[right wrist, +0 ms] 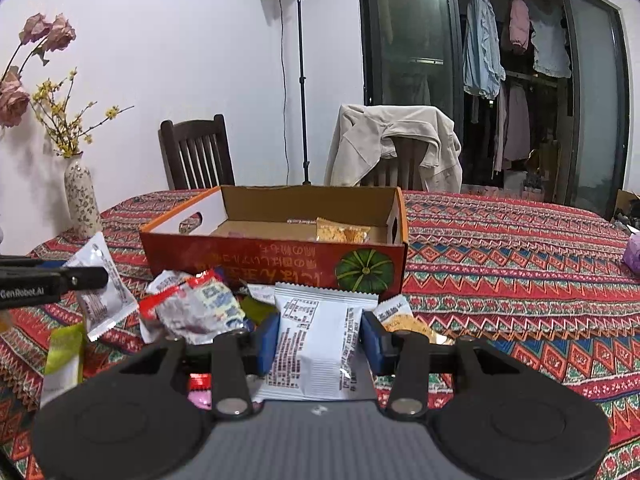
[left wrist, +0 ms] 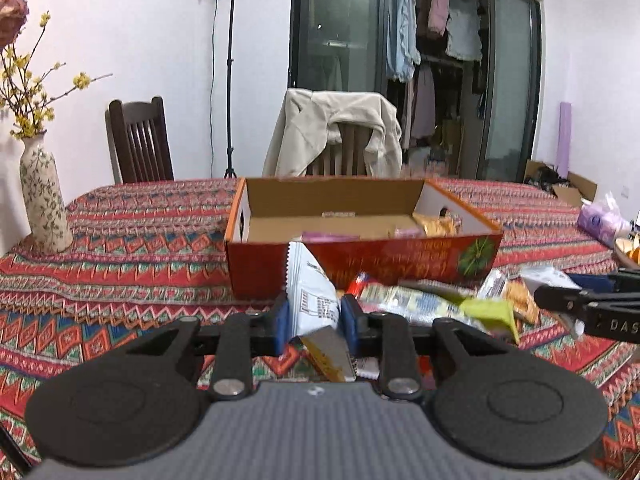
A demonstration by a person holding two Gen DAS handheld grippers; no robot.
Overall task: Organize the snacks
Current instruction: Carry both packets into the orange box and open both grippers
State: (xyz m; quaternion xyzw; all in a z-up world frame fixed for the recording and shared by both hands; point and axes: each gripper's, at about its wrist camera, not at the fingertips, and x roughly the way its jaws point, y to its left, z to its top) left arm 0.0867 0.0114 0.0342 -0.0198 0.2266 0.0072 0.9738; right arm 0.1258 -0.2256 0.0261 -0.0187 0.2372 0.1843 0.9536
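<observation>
Two hand-held tongs work over a patterned counter (right wrist: 500, 240). The left tongs (left wrist: 314, 316) are clamped on a white snack packet (left wrist: 310, 292), lifted before the open cardboard box (left wrist: 360, 264). The right tongs (right wrist: 318, 340) pinch a second white packet (right wrist: 316, 344). Both packets look light, crinkly and slippery – best gripped mid-body, gently, so the contents don't crush.

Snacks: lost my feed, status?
Left gripper shut on white packet. Right gripper shut on white pack. Box ahead, unobstructed.
</observation>
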